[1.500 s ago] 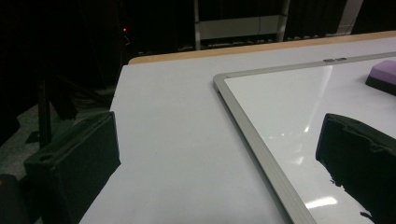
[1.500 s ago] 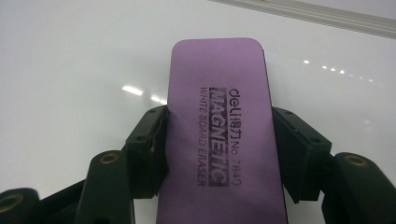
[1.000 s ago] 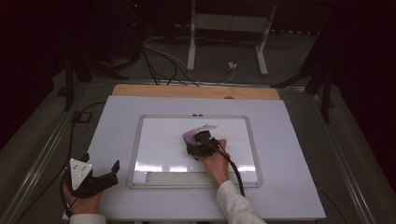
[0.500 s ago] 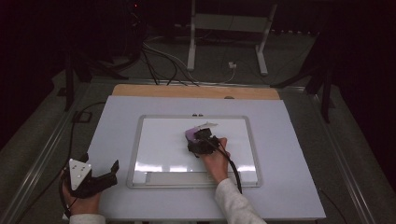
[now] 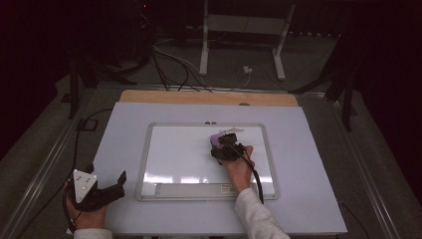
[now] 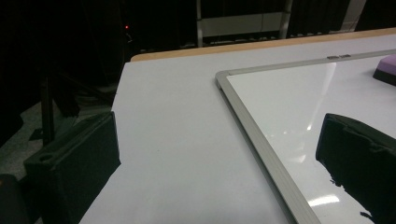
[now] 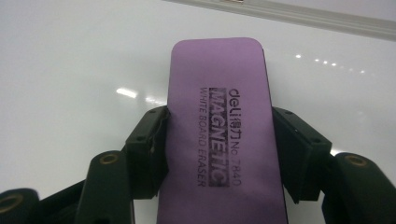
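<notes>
A whiteboard (image 5: 179,154) with a grey frame lies flat on the white table top (image 5: 308,164). My right gripper (image 5: 225,145) rests over its upper right part, shut on a purple magnetic whiteboard eraser (image 5: 216,138). In the right gripper view the two black pads clamp the long sides of the eraser (image 7: 219,107), which lies face down on the board (image 7: 70,84). My left gripper (image 5: 118,185) sits at the table's front left, off the board, open with nothing between its jaws. In the left gripper view, the board's corner (image 6: 224,79) and the eraser (image 6: 386,67) lie ahead.
A wooden strip (image 5: 199,97) runs along the table's far edge. Beyond it, cables (image 5: 174,64) and white stand legs (image 5: 204,45) are on the dark floor. A cable (image 5: 79,134) trails off the table's left side.
My right gripper has slid the eraser a little to the right across the board. The left gripper has stayed where it was.
</notes>
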